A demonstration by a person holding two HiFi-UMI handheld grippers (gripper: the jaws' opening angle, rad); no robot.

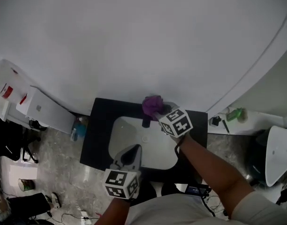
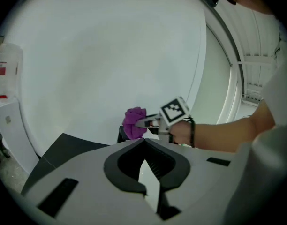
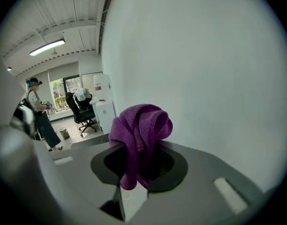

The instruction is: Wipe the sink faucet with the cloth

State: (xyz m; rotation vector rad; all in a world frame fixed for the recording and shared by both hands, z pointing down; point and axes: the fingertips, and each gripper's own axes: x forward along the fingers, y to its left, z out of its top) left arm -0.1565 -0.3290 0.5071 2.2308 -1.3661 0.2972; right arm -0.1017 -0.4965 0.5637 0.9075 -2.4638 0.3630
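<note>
A purple cloth (image 1: 152, 105) is bunched up at the back of the white sink basin (image 1: 120, 137), right over the dark faucet (image 1: 146, 122). My right gripper (image 1: 158, 111) is shut on the cloth, which drapes over its jaws (image 3: 141, 125) in the right gripper view. The left gripper view shows the cloth (image 2: 134, 122) above the faucet (image 2: 121, 134), against the white wall. My left gripper (image 1: 133, 148) hovers over the basin's near side. Its jaws meet at the tips (image 2: 143, 140) with nothing between them.
The basin sits in a black counter (image 1: 100, 125) against a white curved wall. A blue bottle (image 1: 78, 128) and a white cabinet (image 1: 45, 109) stand to the left. A green item (image 1: 235, 114) lies on a ledge at the right. A person (image 3: 38, 114) stands far off.
</note>
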